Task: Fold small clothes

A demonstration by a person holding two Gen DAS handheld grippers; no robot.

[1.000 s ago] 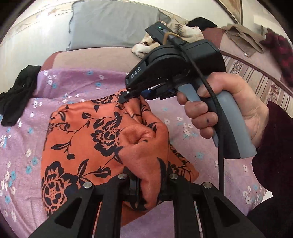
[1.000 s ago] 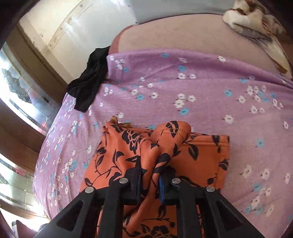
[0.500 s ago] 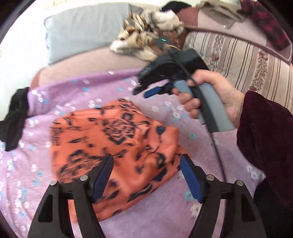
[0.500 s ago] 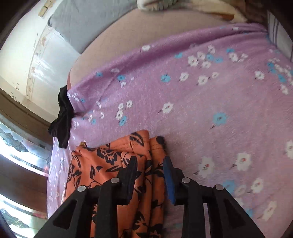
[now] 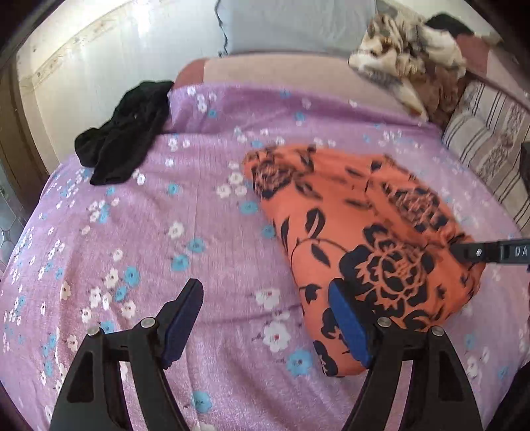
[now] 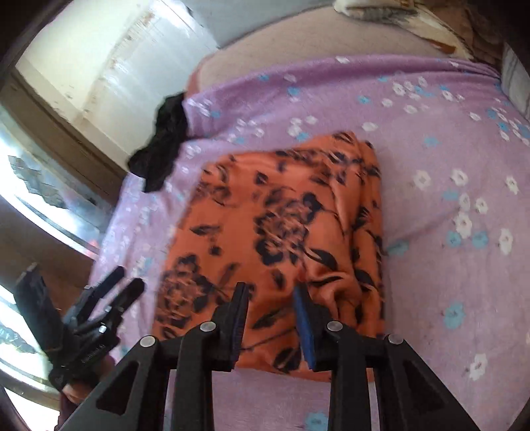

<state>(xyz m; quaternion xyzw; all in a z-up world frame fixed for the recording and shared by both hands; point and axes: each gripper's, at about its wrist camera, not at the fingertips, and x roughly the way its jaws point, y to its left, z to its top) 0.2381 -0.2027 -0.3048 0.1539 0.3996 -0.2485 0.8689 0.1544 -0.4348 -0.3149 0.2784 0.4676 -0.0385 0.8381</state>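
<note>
An orange garment with black flowers (image 5: 347,225) lies folded on the purple flowered bedspread (image 5: 198,232). My left gripper (image 5: 265,298) stands wide open over the bedspread at the garment's near left corner, nothing between its fingers; its right finger (image 5: 347,325) overlaps the cloth's edge. My right gripper (image 6: 271,298) hovers over the garment (image 6: 281,215) near its front edge. Its jaws are closing, with orange cloth showing in the gap, but the pads do not press on it. One right-gripper finger (image 5: 480,252) reaches in over the garment's right side. The left gripper (image 6: 109,298) appears at lower left in the right wrist view.
A black garment (image 5: 122,149) lies crumpled at the bedspread's far left edge. A grey pillow (image 5: 291,23) and a heap of patterned clothes (image 5: 407,56) sit at the back. A striped cushion (image 5: 490,159) borders the right side. A wall and window (image 6: 49,215) lie to the left.
Both grippers were shut on bunched orange cloth a second ago. They have let it go and moved off; the garment now lies flat and folded.
</note>
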